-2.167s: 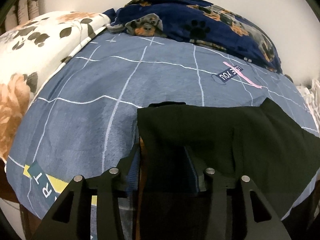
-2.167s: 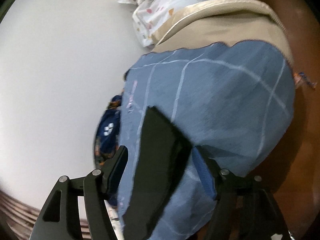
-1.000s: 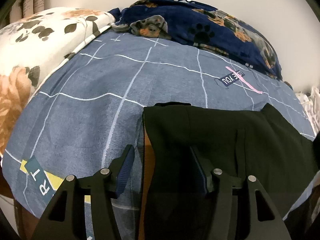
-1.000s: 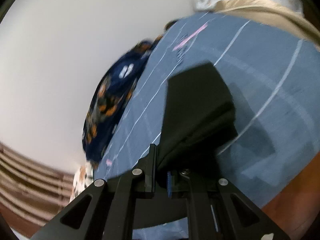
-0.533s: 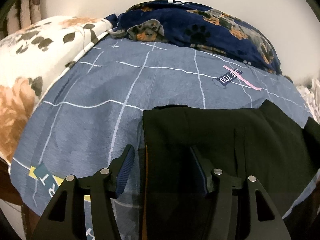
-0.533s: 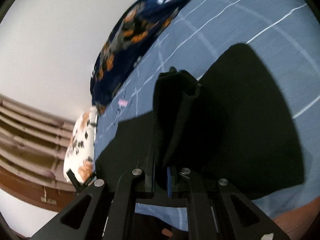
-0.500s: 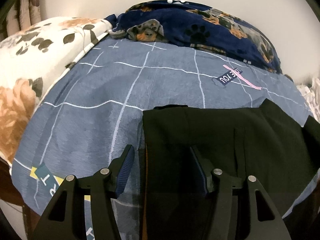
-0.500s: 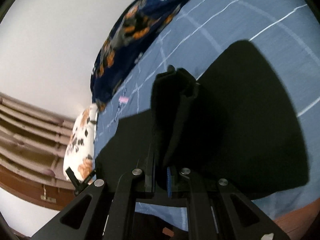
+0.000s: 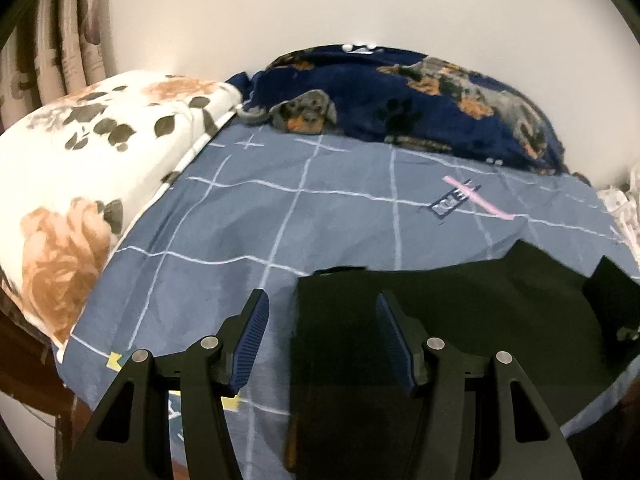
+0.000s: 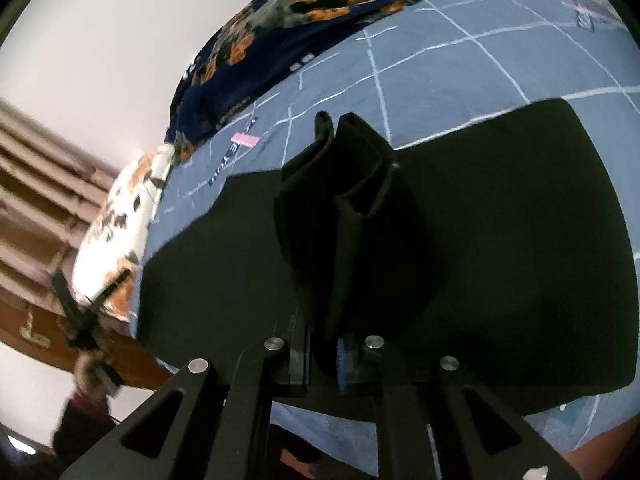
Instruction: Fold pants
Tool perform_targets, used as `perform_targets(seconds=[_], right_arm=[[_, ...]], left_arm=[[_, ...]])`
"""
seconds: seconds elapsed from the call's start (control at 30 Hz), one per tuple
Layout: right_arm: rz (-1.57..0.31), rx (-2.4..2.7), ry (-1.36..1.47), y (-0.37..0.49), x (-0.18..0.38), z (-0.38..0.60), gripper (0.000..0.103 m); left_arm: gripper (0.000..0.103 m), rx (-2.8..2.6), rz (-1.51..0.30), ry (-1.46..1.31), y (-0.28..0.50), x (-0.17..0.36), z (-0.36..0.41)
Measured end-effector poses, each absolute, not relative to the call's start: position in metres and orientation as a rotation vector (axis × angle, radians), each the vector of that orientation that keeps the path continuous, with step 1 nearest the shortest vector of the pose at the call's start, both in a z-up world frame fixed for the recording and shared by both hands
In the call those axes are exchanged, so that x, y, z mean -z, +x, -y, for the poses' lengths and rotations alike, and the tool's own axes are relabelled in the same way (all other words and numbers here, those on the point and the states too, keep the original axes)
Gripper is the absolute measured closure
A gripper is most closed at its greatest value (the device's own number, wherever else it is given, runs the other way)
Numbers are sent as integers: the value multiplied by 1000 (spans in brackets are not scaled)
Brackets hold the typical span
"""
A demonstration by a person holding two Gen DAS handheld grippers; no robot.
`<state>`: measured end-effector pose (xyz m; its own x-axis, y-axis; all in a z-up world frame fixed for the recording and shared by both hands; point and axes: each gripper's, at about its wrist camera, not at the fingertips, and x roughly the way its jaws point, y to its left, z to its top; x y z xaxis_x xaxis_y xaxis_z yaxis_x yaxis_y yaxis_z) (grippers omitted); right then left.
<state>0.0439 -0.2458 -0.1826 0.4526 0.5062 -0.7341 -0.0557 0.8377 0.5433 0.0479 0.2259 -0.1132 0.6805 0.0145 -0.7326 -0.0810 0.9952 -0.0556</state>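
Observation:
Black pants lie flat on a blue grid-patterned bedspread. My left gripper hovers open above their left edge; the edge runs between the blue pads untouched. In the right wrist view, my right gripper pinches a bunched, folded end of the pants and holds it raised over the flat part. Its jaws are opening slightly, with the cloth still pressed between them. That raised fold also shows at the right edge of the left wrist view.
A white floral pillow lies at the bed's left. A navy dog-print blanket is bunched along the white wall at the back. A brown wooden bed frame edges the mattress, and curtains hang at far left.
My right gripper has swung the pinched end across and over the flat pants, rolling as it went. My left gripper has risen a little, its jaws still open.

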Motion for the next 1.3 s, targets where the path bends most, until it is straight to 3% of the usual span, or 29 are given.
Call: perform_targets(seconds=[0.17,0.43,0.7,0.8,0.97,1.07,1.3], right_arm=[[-1058,-376,403,42,183,233,82],[-1056,-442,302,39,179,210,52],[-1081,-497,324,39,186,206,38],[-1088,-556,425,41,190,213,31],[-1084,-681,818,50,204,246,29],[-1022,-702,1042,52,207,277,29],[-829,-593,1265,24,190,361,27]], left_arm=[[46,28,-856,-155,50,102,-198],[46,168,-898,-195,53,105,-141],[46,262,-932,-119,51,125,-110],[46,331,-921,-84,47,121,-95],[46,434,-901,-90,47,111,-76],[46,493,-937,-107,54,113,-61],[46,685,-1081,-170,74,137,-8]])
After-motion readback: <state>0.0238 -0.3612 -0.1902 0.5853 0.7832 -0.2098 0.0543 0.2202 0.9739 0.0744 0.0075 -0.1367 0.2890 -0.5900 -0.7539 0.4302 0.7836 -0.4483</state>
